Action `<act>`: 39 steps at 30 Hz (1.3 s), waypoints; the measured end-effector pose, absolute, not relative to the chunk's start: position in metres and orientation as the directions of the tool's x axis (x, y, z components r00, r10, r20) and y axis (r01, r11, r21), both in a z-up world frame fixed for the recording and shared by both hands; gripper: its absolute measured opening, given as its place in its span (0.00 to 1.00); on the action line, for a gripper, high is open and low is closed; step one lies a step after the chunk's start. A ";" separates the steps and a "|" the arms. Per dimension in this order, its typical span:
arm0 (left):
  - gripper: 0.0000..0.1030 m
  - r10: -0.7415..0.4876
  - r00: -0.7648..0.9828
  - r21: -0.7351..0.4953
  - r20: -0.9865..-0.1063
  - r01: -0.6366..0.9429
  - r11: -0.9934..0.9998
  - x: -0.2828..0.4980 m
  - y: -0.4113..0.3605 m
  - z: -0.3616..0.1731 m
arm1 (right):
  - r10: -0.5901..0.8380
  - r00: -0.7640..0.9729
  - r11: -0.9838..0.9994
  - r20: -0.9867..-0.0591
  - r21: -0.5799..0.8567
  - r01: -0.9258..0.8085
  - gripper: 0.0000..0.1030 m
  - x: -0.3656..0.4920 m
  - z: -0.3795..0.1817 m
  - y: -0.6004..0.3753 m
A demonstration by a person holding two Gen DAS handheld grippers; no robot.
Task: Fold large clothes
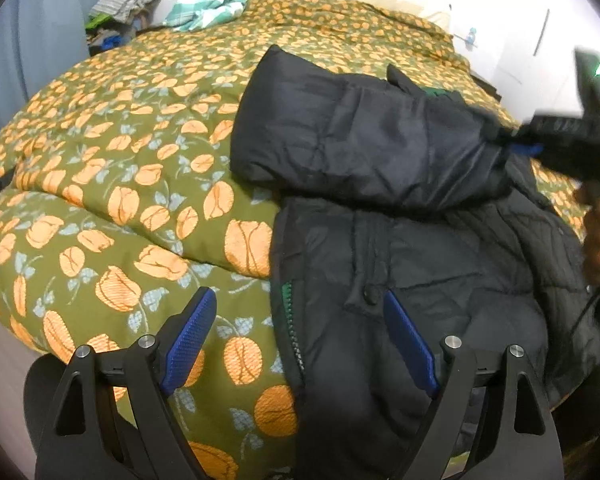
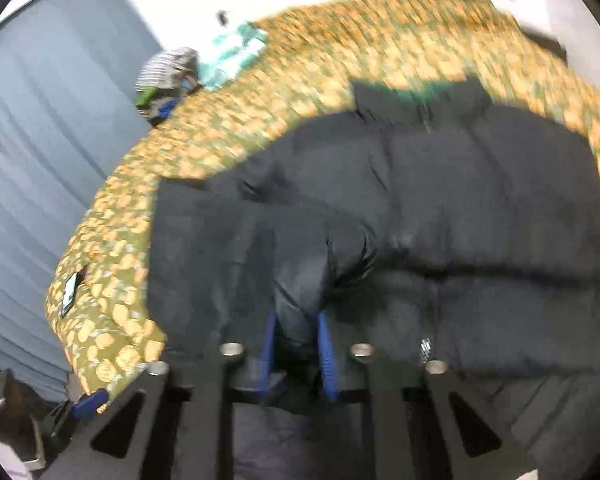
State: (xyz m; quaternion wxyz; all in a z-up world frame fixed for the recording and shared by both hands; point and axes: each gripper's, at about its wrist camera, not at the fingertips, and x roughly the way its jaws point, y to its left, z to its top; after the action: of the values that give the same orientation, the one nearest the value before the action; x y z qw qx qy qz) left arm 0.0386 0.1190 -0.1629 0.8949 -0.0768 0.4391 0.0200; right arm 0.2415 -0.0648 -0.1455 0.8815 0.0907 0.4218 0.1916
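Note:
A large black puffer jacket (image 1: 400, 240) lies on a bed with a green quilt (image 1: 140, 160) printed with orange tulips. One sleeve (image 1: 360, 140) is folded across the jacket's body. My left gripper (image 1: 300, 320) is open and empty, just above the jacket's zipper edge near the bed's front. My right gripper (image 2: 296, 340) is shut on the sleeve's cuff (image 2: 304, 280) and holds it over the jacket (image 2: 460, 184). In the left wrist view the right gripper (image 1: 520, 144) shows at the far right, pinching the sleeve end. The right wrist view is blurred by motion.
A teal checked cloth (image 1: 208, 6) and a pile of clothes (image 1: 124, 4) lie at the bed's far left corner. Grey curtains (image 2: 40, 160) hang on the left. A phone (image 2: 70, 290) lies on the quilt's left edge. White wall behind.

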 end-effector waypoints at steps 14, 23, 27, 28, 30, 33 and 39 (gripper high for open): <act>0.84 -0.019 0.606 -0.102 -0.795 -0.103 0.989 0.041 0.119 -0.165 | 0.221 0.833 0.961 -0.508 0.259 -0.097 0.11 0.352 -0.014 -0.203; 0.84 -0.024 0.592 -0.080 -0.805 -0.069 0.994 0.060 0.108 -0.161 | 0.049 0.628 0.966 -0.776 0.196 0.167 0.11 0.341 -0.173 -0.311; 0.84 -0.011 0.610 -0.046 -0.793 -0.042 0.998 0.077 0.103 -0.149 | 0.036 0.605 0.971 -0.795 0.171 0.167 0.14 0.347 -0.202 -0.311; 0.84 -0.018 0.614 -0.044 -0.789 -0.028 0.999 0.085 0.102 -0.144 | 0.031 0.603 0.972 -0.797 0.164 0.168 0.17 0.347 -0.203 -0.310; 0.84 -0.033 0.622 -0.045 -0.782 -0.003 0.999 0.103 0.100 -0.136 | 0.012 0.585 0.978 -0.811 0.132 0.164 0.20 0.349 -0.199 -0.307; 0.84 -0.060 0.654 -0.041 -0.754 0.044 0.998 0.141 0.094 -0.119 | -0.050 0.597 0.985 -0.801 0.058 0.161 0.52 0.336 -0.179 -0.304; 0.81 -0.141 0.688 -0.057 -0.712 0.143 0.988 0.237 0.065 -0.112 | 0.068 0.755 0.997 -0.653 0.079 -0.021 0.53 0.312 -0.120 -0.276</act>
State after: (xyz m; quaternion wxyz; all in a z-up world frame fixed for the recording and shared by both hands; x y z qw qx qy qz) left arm 0.2365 0.0651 -0.1117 0.9187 0.0015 0.3873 -0.0774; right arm 0.3124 -0.2765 -0.1198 0.9361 0.0332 0.3495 0.0238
